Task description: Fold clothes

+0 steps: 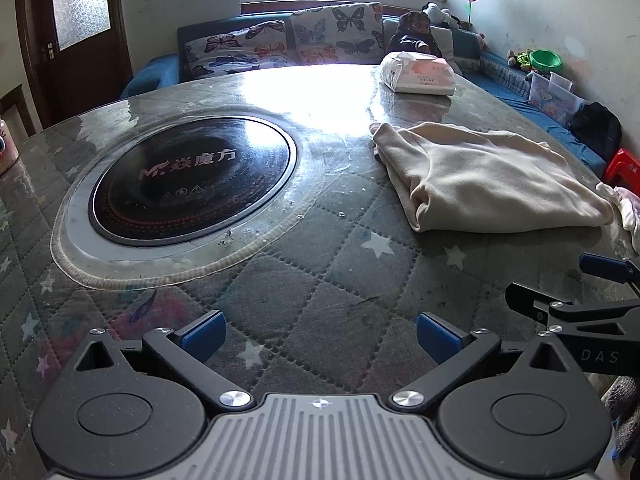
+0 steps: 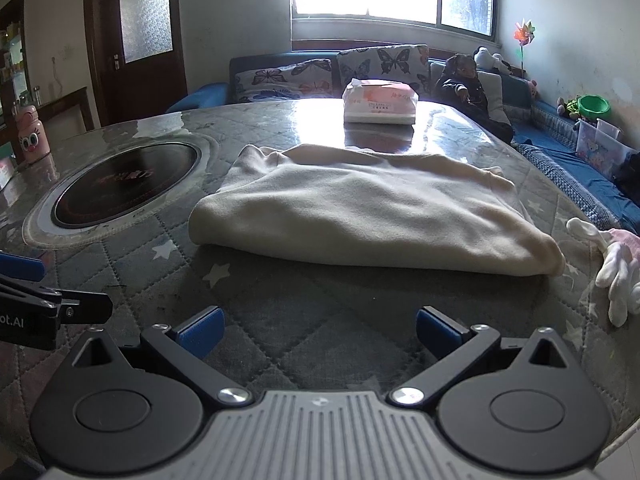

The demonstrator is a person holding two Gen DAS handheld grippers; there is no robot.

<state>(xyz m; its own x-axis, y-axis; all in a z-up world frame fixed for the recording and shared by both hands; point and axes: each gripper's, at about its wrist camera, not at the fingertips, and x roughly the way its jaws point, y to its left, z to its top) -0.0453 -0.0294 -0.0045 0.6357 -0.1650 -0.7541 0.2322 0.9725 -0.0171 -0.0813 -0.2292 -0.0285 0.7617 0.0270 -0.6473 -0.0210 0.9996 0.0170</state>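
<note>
A cream garment (image 2: 360,216) lies folded into a flat rectangle on the quilted table cover; it also shows in the left wrist view (image 1: 492,180) at the right. My right gripper (image 2: 320,332) is open and empty, a short way in front of the garment's near edge. My left gripper (image 1: 320,336) is open and empty, to the left of the garment, over bare cover. Each gripper shows at the edge of the other's view.
A round induction hob (image 1: 192,178) is set in the table at the left. A tissue pack (image 2: 380,102) lies beyond the garment. A small white and pink garment (image 2: 616,268) lies at the right edge. A child (image 2: 464,80) sits on the sofa behind.
</note>
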